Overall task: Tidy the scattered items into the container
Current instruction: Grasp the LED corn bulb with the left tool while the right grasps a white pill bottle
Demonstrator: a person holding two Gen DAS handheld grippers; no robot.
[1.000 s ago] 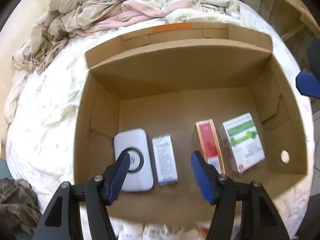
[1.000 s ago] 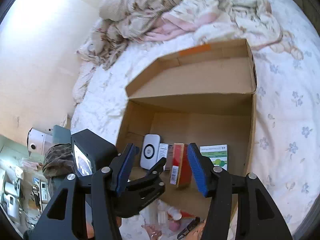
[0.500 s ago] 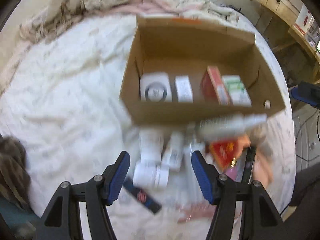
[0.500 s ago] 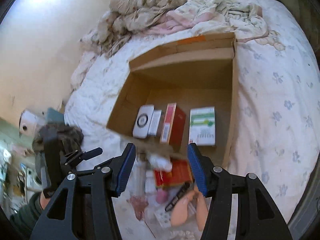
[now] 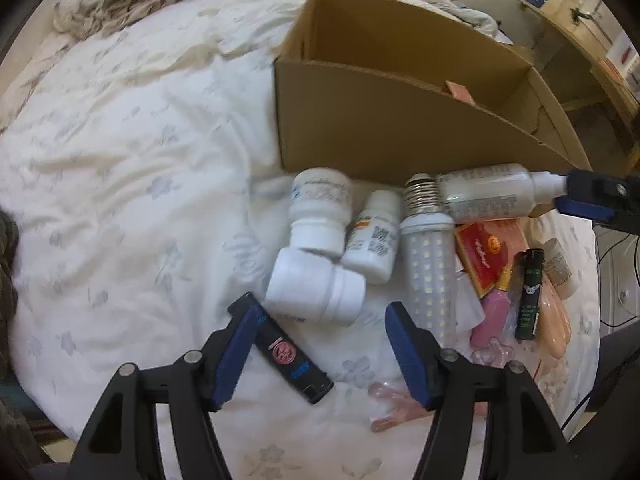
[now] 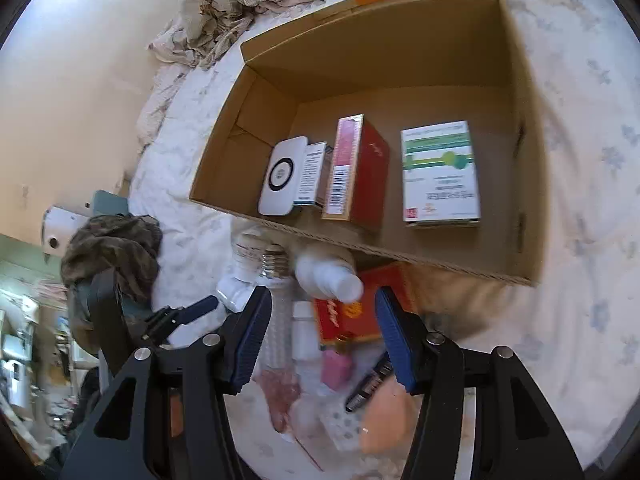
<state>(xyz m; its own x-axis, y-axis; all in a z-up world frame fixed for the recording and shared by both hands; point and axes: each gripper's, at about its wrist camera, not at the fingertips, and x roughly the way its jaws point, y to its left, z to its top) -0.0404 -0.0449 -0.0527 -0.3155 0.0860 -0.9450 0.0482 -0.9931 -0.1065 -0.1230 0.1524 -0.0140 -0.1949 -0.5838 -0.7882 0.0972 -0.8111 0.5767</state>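
While my left gripper (image 5: 320, 344) hangs over the pile on the bed (image 5: 120, 160), jaws just widened and empty, a white bottle (image 5: 316, 288) lies beyond its tips. My right gripper (image 6: 320, 336) is open, empty. The cardboard box (image 6: 516, 160) sits just beyond the pile.

White floral bed (image 5: 120, 168): cardboard box (image 5: 380, 140), scattered bottles (image 5: 316, 288).

Most print is too small or blurred to read. A red packet (image 5: 482, 258) carries gold script lettering and a round emblem, illegible. A white bottle (image 5: 374, 240) shows a square code. A red box (image 6: 356, 168) in the carton bears a barcode.
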